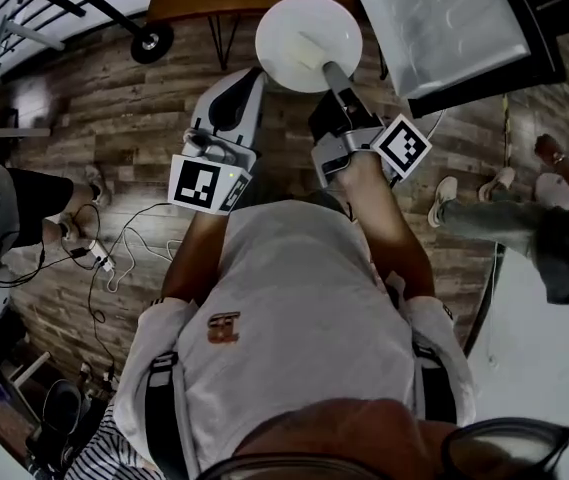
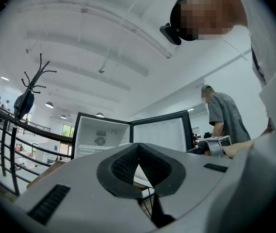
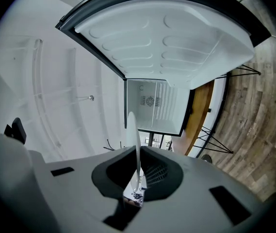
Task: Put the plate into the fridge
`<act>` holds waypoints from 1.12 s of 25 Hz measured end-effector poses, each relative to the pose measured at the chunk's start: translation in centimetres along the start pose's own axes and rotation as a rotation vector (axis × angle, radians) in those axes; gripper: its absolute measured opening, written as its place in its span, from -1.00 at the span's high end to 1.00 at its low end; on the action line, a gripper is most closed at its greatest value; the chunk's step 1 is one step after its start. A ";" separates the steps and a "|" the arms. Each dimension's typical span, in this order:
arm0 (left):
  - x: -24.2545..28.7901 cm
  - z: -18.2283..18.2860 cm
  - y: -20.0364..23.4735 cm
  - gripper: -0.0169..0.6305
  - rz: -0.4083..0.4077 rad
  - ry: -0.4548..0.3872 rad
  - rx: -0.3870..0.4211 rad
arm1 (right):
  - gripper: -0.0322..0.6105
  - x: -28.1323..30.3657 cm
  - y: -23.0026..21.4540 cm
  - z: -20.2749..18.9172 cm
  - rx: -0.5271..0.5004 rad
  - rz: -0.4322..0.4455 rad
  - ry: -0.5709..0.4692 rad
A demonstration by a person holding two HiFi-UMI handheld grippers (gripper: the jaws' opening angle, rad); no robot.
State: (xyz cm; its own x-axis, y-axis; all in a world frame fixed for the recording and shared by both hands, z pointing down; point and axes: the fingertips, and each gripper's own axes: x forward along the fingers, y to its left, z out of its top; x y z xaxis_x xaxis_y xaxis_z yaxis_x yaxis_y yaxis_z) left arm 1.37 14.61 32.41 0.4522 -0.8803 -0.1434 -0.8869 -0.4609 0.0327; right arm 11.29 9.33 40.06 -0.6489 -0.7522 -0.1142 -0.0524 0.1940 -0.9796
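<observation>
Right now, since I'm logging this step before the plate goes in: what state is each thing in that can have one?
plate: held by its rim, not yet in the fridge
fridge: door open
right tongs: shut on the plate's rim
left tongs: shut, empty

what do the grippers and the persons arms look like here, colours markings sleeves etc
The left gripper and right gripper have smooth grey shells with rounded noses. Black ribbed pads sit in a dark recess, and there are dark rectangular slots on top. Each carries a white cube printed with black square markers. The person wears a pale short-sleeved T-shirt with a small logo.
</observation>
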 end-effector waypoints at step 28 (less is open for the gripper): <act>8.5 -1.9 5.2 0.89 -0.035 -0.037 -0.007 | 0.76 7.2 -2.7 6.4 -0.008 0.004 -0.059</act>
State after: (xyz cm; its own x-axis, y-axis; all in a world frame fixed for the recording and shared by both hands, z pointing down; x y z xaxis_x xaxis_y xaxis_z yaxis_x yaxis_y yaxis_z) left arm 0.79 4.53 33.26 0.4795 -0.8587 -0.1809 -0.8696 -0.4926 0.0334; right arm 11.59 -0.60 40.87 -0.6035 -0.7871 -0.1275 -0.0565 0.2016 -0.9778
